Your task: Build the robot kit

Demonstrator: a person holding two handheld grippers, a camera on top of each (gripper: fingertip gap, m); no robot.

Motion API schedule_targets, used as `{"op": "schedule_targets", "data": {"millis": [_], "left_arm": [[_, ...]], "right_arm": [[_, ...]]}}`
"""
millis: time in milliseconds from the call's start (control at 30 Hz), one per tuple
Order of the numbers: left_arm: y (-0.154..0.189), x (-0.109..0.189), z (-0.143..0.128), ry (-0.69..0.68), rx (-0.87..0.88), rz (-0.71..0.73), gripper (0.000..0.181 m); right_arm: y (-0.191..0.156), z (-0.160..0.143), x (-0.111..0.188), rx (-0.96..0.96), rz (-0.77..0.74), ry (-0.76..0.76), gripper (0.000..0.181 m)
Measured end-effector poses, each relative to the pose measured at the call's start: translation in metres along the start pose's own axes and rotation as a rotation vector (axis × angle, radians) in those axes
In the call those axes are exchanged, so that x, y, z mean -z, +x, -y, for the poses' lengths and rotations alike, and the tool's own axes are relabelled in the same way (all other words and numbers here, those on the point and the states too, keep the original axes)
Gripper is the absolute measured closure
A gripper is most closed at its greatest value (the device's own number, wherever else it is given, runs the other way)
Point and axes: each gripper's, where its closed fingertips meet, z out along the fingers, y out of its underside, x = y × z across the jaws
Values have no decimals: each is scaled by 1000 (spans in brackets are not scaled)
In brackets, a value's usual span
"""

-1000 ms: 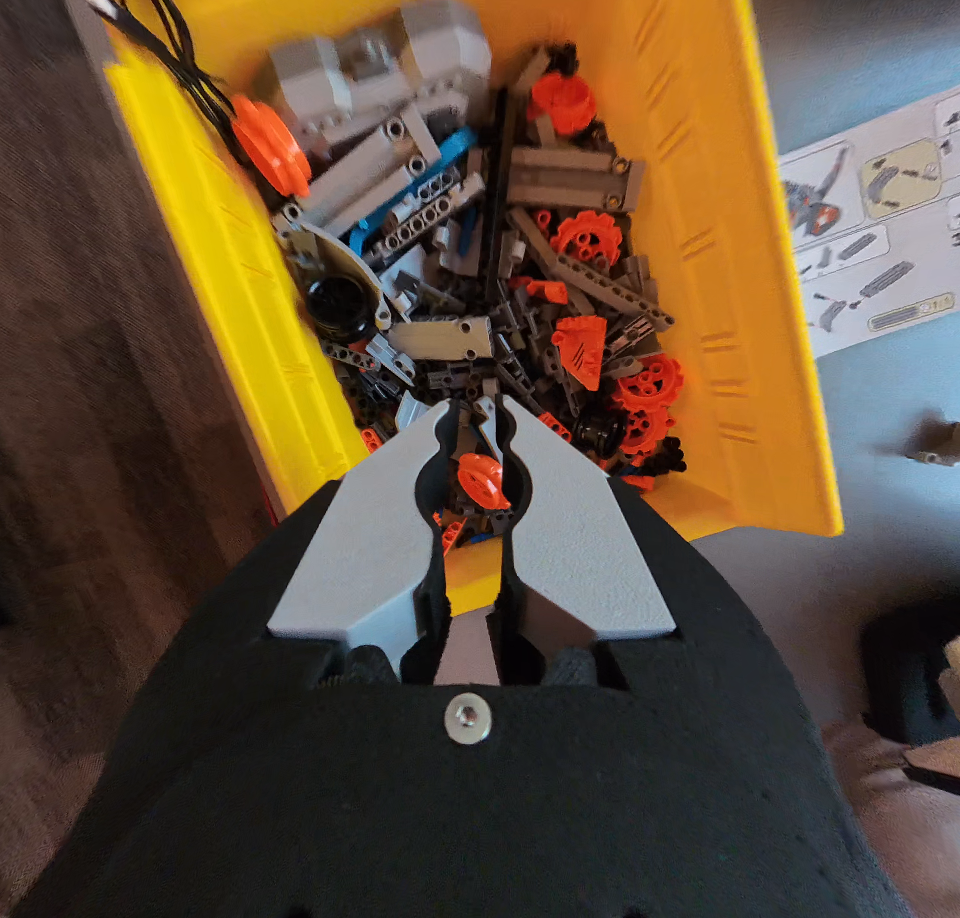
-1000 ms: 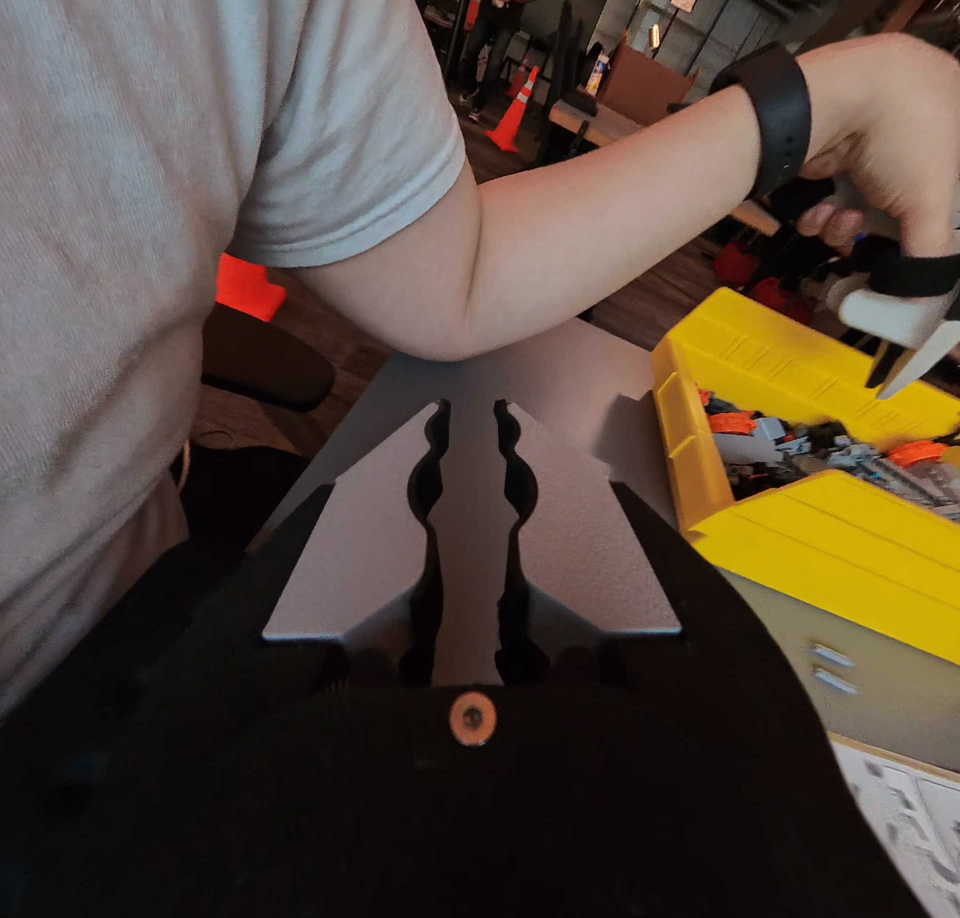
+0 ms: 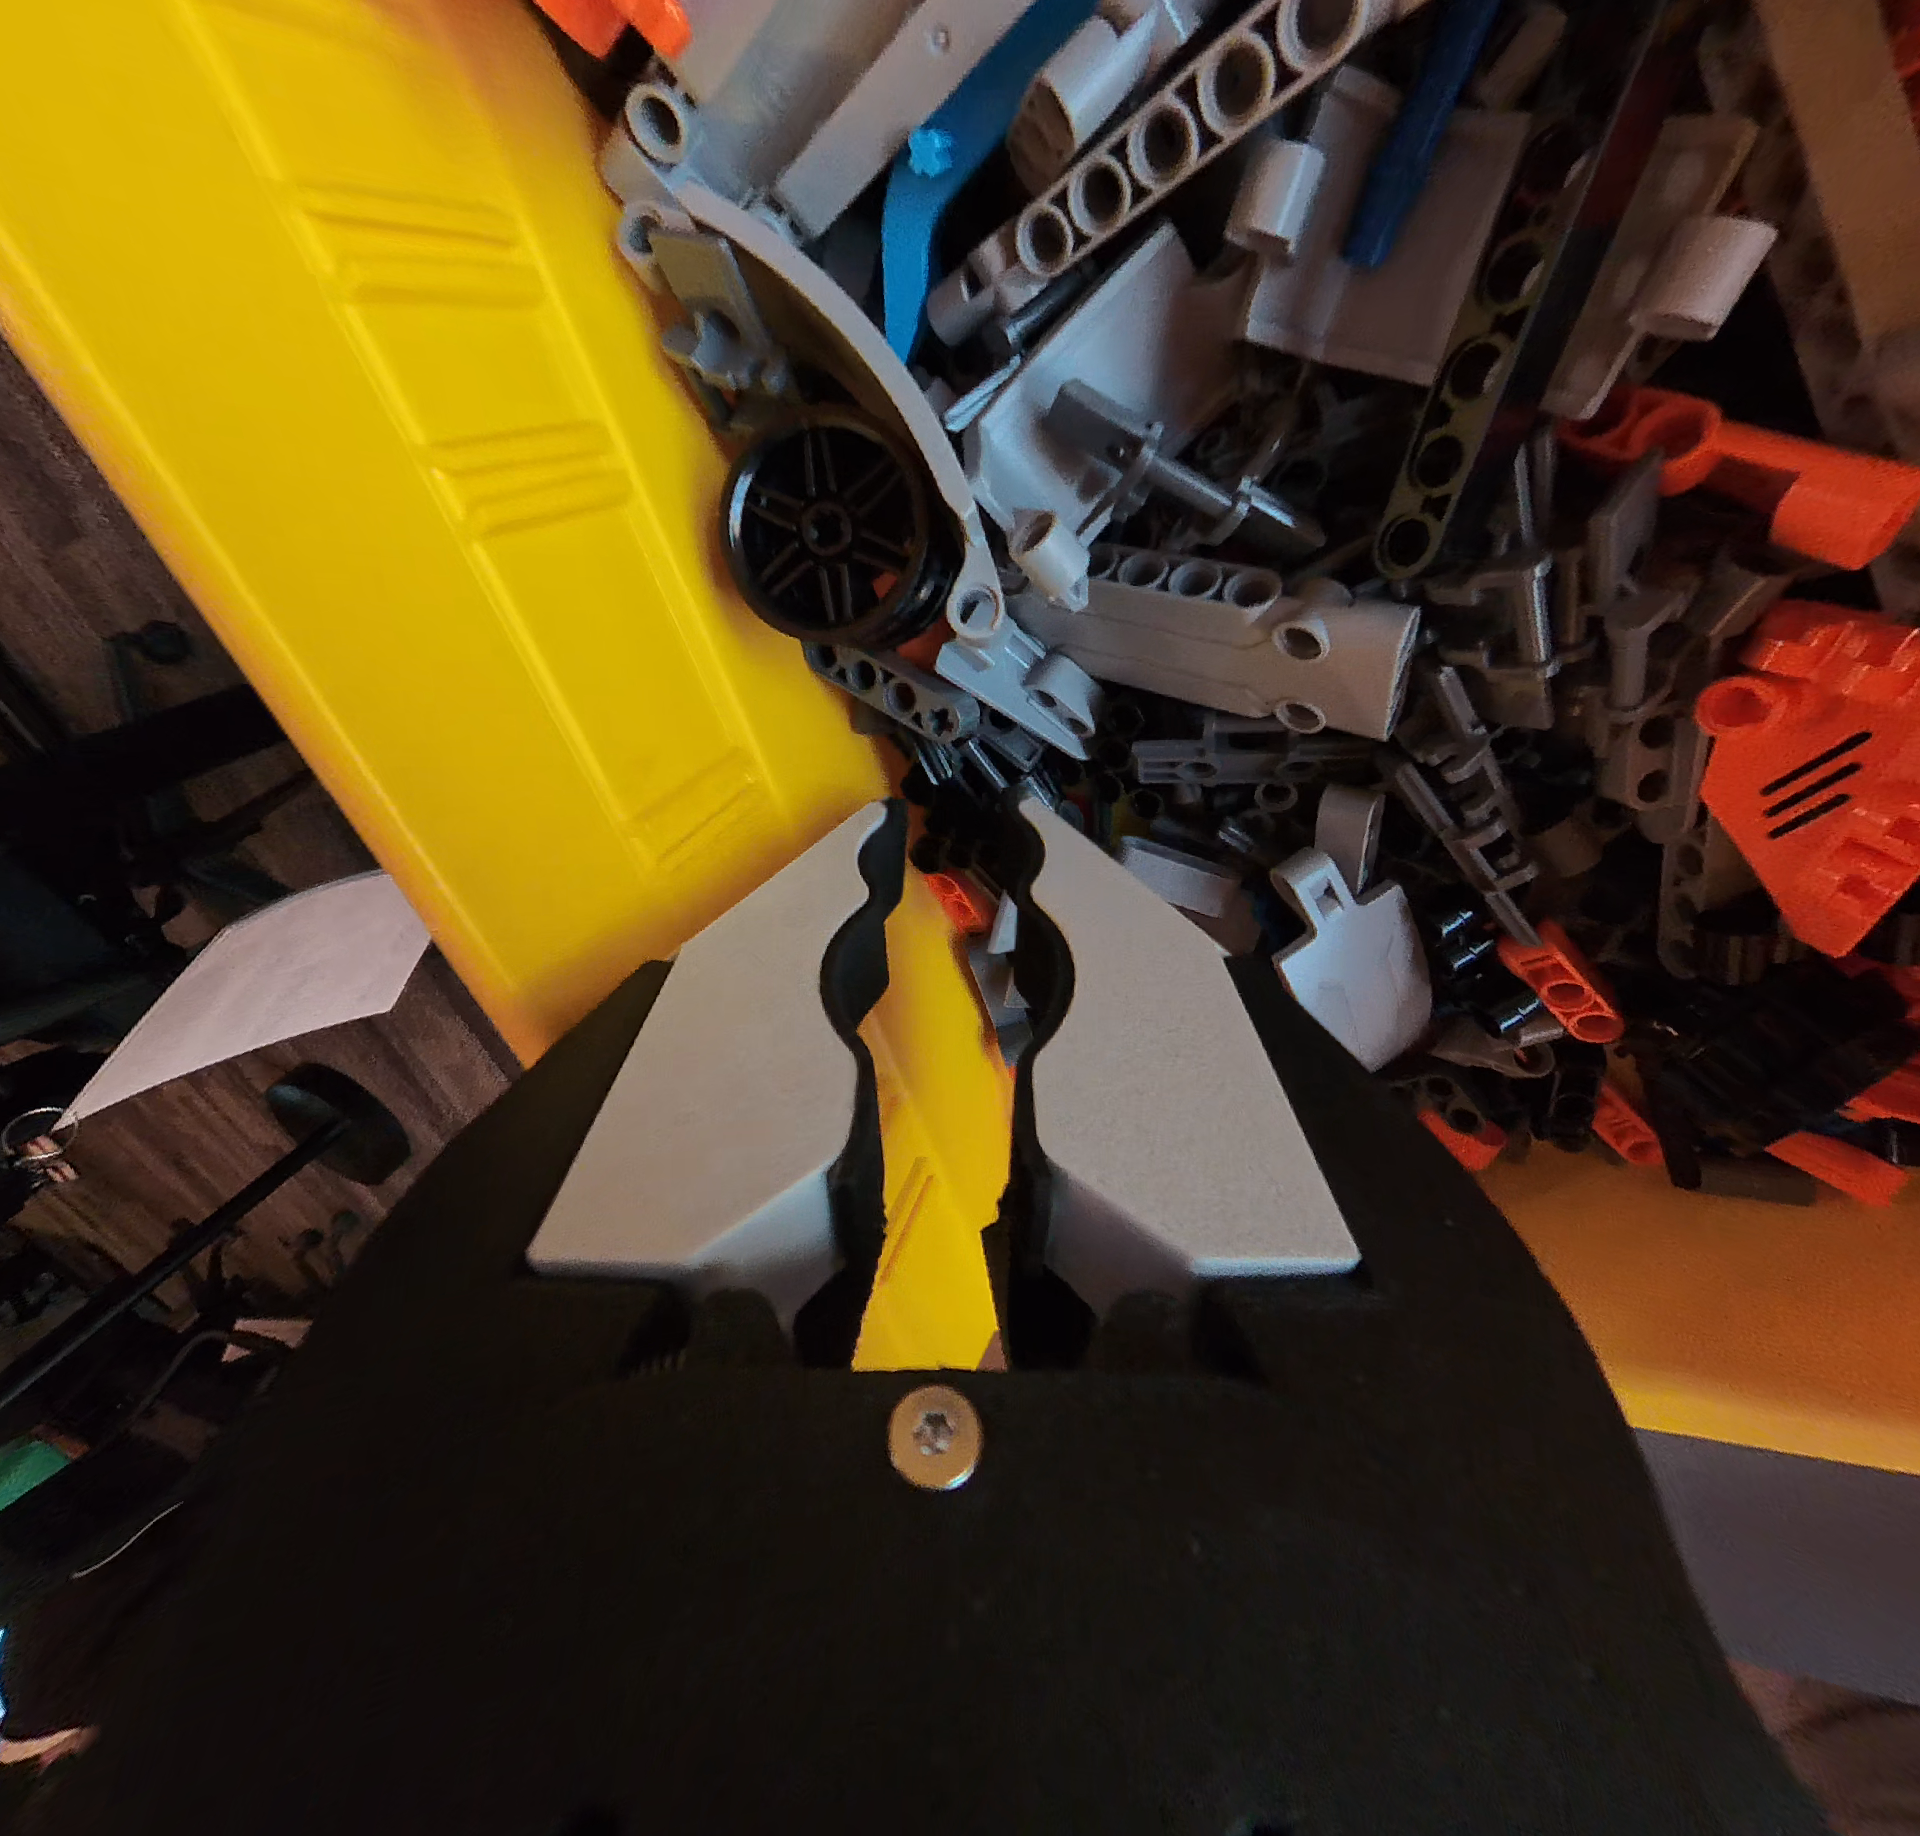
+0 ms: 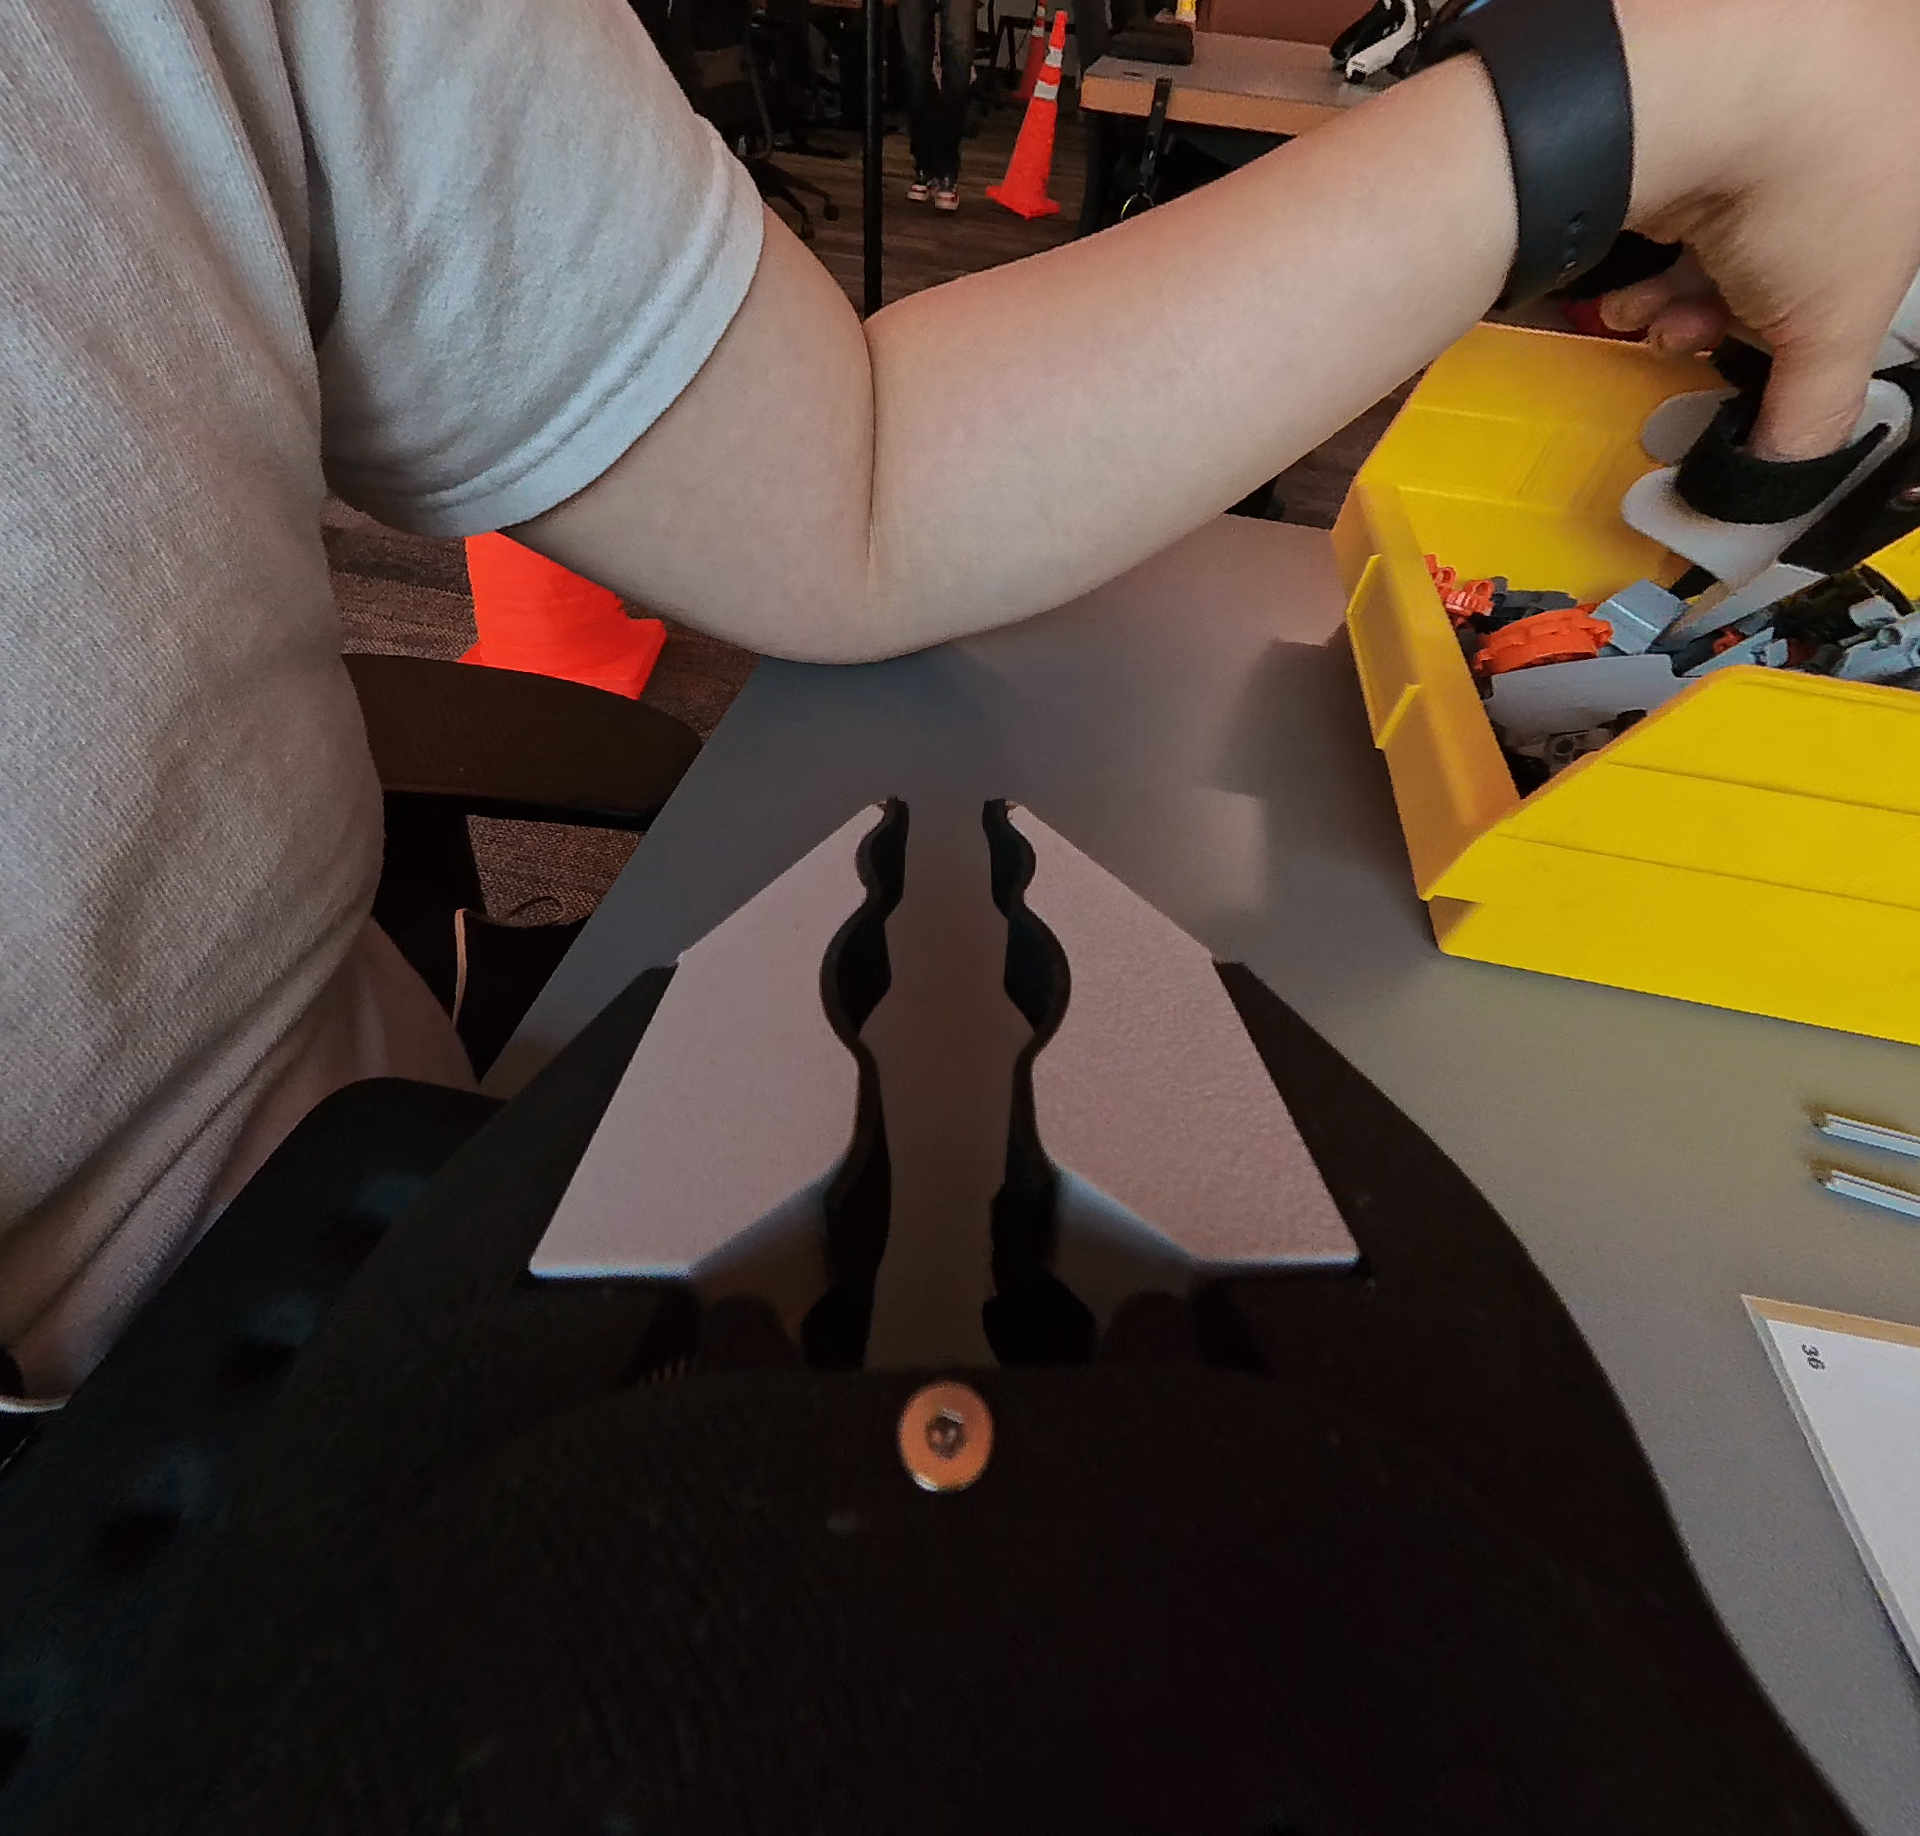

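Note:
My left gripper [image 3: 958, 815] is open and empty, low inside a yellow bin [image 3: 364, 436] close to its left wall. Its tips hover just over small black pins and grey connectors [image 3: 1195, 758]. A black wheel [image 3: 831, 534] and a curved light-grey panel [image 3: 883, 363] lie just beyond the tips. An orange panel [image 3: 1829, 799] lies at the right. My right gripper [image 4: 945, 810] is open and empty above the grey table [image 4: 1143, 695], left of the bin [image 4: 1714, 851]. In the right wrist view the person's hand dips the other gripper [image 4: 1745, 539] into the bin.
The person's bare forearm [image 4: 1039, 415], with a black wristband [image 4: 1558, 113], crosses above the table ahead of my right gripper. Two small light-grey pieces [image 4: 1870, 1163] and a sheet of paper [image 4: 1860, 1454] lie at the right. Orange cones [image 4: 1034, 124] stand on the floor behind. About 30 cm separates my left fingertips from my right. My left gripper is the nearer one to the black wheel [image 3: 831, 534]: about 5 cm, against 35 cm.
My left gripper has dropped deep into the bin toward its left wall and its jaws stand wider apart. The orange round piece seen between them no longer shows. My right gripper has barely moved.

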Motion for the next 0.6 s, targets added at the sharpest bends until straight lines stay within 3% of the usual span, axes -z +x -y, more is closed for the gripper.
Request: {"op": "schedule_targets", "data": {"millis": [167, 300, 500, 600], "left_arm": [[4, 3, 1, 4, -8, -4, 167], [10, 25, 12, 108, -7, -24, 167], [66, 56, 30, 266, -59, -355, 154], [90, 66, 38, 281, -30, -541, 132]], "right_arm": [[0, -1, 0, 4, 0, -6, 167], [1, -1, 1, 1, -1, -7, 167], [0, -4, -1, -3, 7, -20, 167], [-1, -5, -1, 1, 10, -27, 167]]}}
